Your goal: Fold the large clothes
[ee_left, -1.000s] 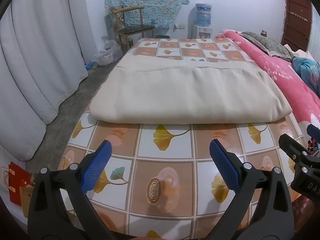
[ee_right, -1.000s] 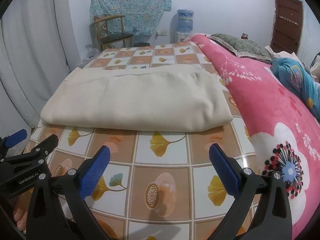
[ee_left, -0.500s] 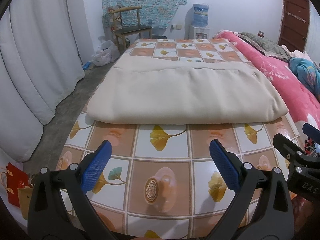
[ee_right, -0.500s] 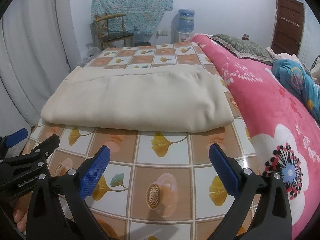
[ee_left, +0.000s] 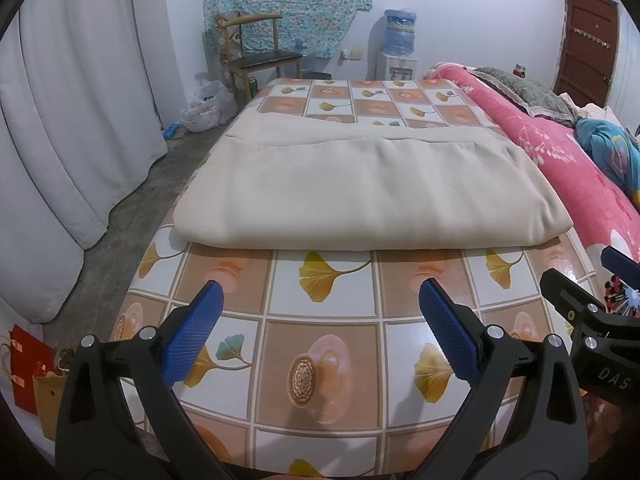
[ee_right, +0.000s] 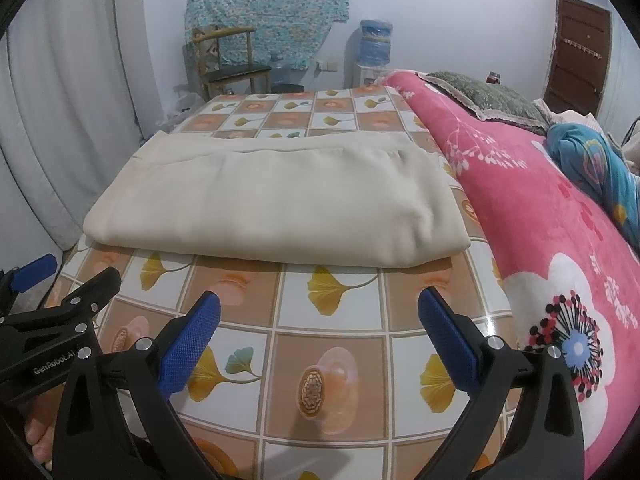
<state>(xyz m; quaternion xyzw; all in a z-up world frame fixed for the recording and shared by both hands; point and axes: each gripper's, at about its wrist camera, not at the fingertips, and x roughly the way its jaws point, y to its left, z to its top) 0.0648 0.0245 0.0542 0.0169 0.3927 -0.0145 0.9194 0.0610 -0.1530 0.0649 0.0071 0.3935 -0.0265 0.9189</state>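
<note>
Lying flat across the middle of the tile-patterned glossy table cover (ee_left: pixel 320 360), the large cream folded cloth (ee_left: pixel 360 196) shows an upper layer stopping short of its far edge, where a strip of the lower layer is exposed. Nearer the cameras, the left gripper (ee_left: pixel 318 332) hovers over the bare cover with its blue-padded jaws spread wide and holding nothing, well short of the cloth's near fold. The right gripper (ee_right: pixel 318 332) sits just beside it, likewise wide apart and empty. A pink floral blanket (ee_right: pixel 560 240) borders the cover on the right, and white curtains (ee_left: pixel 60 120) hang on the left. A wooden chair (ee_left: pixel 256 52) stands by the far wall.
</note>
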